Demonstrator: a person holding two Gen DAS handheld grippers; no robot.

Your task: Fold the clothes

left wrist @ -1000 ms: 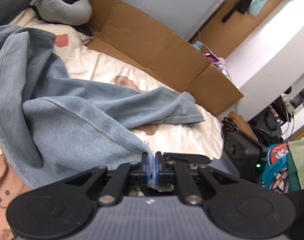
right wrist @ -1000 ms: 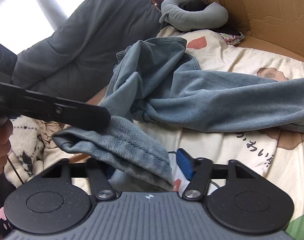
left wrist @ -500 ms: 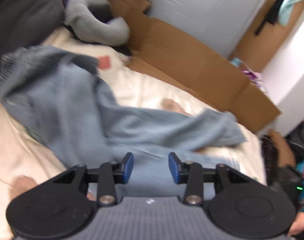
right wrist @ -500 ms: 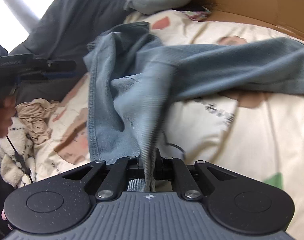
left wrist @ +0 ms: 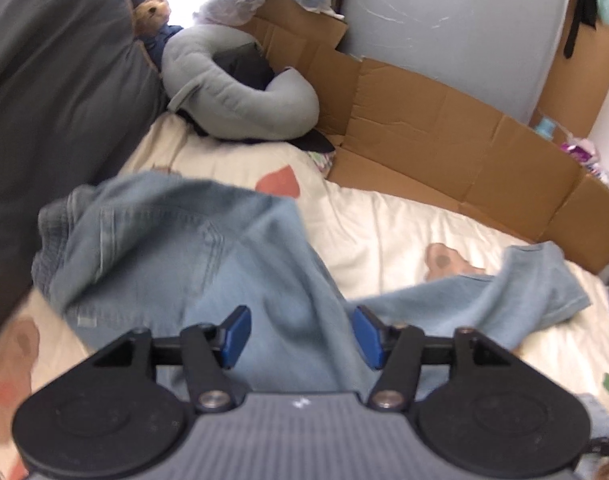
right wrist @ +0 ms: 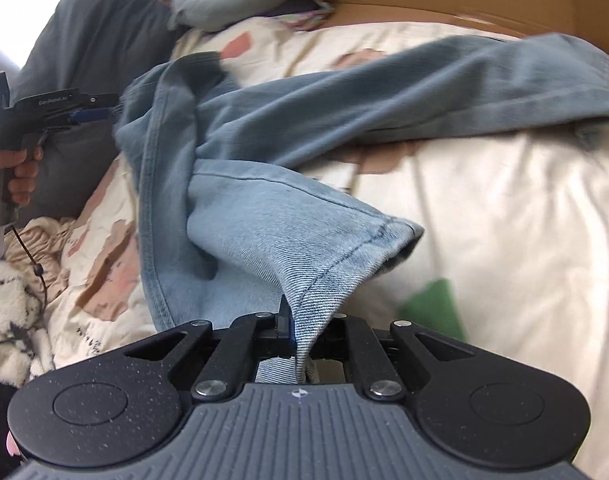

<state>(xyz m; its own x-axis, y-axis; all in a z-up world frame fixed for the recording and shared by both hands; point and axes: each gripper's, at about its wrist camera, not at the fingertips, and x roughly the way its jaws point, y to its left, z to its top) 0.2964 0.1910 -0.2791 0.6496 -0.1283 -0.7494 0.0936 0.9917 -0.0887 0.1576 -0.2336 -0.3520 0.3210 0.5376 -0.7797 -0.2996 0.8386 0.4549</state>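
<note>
Left tongs (left wrist: 300,336): blue pads spread wide, gripping nothing, hovering over the waist end of the light blue denim jeans (left wrist: 176,248). Jeans lie crumpled across the cream patterned bed sheet (left wrist: 404,236), one leg trailing toward the brown cardboard sheet (left wrist: 444,132) along the far edge. Grey curved pillow (left wrist: 232,92) sits at the head of the bed. Right tongs (right wrist: 304,332): clamped tight on a hemmed cuff of the jeans (right wrist: 304,240), lifting it off the sheet.
</note>
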